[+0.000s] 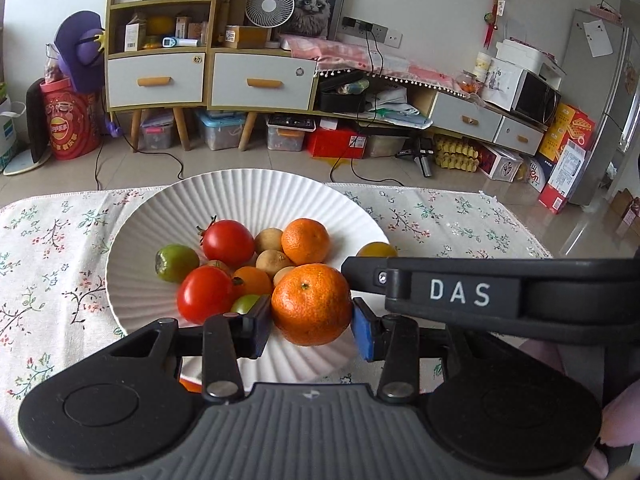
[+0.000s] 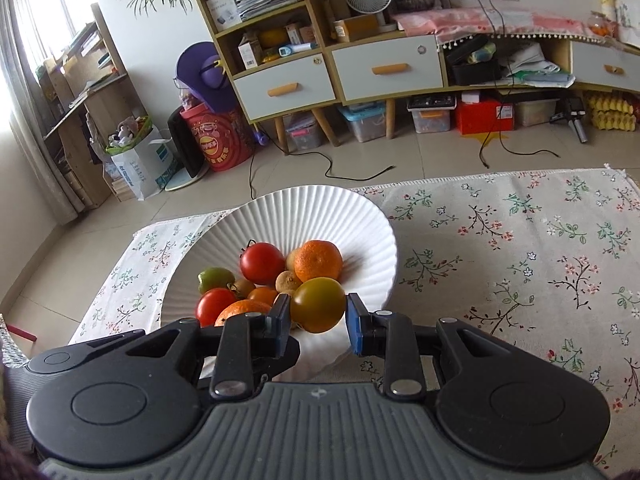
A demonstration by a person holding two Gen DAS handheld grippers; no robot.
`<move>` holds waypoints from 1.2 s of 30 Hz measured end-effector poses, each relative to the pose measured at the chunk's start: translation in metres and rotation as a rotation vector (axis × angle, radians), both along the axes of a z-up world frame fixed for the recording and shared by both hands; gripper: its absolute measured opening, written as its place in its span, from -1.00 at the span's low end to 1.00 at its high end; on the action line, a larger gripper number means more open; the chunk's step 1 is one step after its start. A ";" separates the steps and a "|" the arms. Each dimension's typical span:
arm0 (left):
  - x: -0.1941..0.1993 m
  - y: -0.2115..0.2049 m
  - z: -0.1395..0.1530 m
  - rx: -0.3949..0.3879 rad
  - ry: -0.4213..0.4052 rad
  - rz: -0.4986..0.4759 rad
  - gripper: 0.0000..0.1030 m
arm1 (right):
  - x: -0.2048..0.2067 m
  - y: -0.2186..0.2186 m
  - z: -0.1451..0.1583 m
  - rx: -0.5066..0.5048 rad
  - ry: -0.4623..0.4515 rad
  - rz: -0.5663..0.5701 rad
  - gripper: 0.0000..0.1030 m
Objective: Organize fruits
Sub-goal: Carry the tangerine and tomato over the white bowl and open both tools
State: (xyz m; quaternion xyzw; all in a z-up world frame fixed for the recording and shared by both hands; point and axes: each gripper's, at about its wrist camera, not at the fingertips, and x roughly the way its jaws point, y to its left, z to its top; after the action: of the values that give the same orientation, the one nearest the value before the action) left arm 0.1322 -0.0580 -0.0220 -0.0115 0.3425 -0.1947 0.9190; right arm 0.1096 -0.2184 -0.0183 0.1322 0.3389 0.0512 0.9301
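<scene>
**Inspector:** Report the left gripper (image 1: pixel 311 322).

**Assistant:** Its blue-padded fingers (image 1: pixel 364 332) grasp a large mandarin (image 1: pixel 311 304), one pad against each side. The mandarin sits over the near part of the white ribbed plate (image 1: pixel 256 188), the reference point for what follows.

**Inspector:** The right gripper (image 2: pixel 318 322)?

**Assistant:** Its fingers (image 2: pixel 354 330) are clenched on a yellow-green tomato (image 2: pixel 318 304), held just above the plate's near right rim.

**Inspector:** Plate contents?

**Assistant:** In the middle, two red tomatoes (image 1: pixel 228 242), a second mandarin (image 1: pixel 306 240), small brown fruits (image 1: pixel 274 262) and a small orange tomato (image 1: pixel 252 282). A green fruit (image 1: pixel 176 262) lies toward the plate's left side.

**Inspector:** Under the plate?

**Assistant:** A floral cloth (image 2: pixel 520 248) covering the counter, spreading wide to the plate's right. Beyond the plate, across the floor, stands a shelving unit (image 1: pixel 160 76).
</scene>
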 end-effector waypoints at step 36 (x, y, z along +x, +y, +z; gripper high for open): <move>-0.060 0.075 0.029 0.010 -0.007 0.145 0.84 | -0.024 -0.004 0.021 0.013 -0.009 0.019 0.65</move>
State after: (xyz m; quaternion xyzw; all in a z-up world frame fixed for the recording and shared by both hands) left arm 0.0727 0.0167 0.0071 -0.0309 0.3383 -0.1260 0.9320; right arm 0.0851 -0.2223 0.0023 0.1348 0.3355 0.0628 0.9302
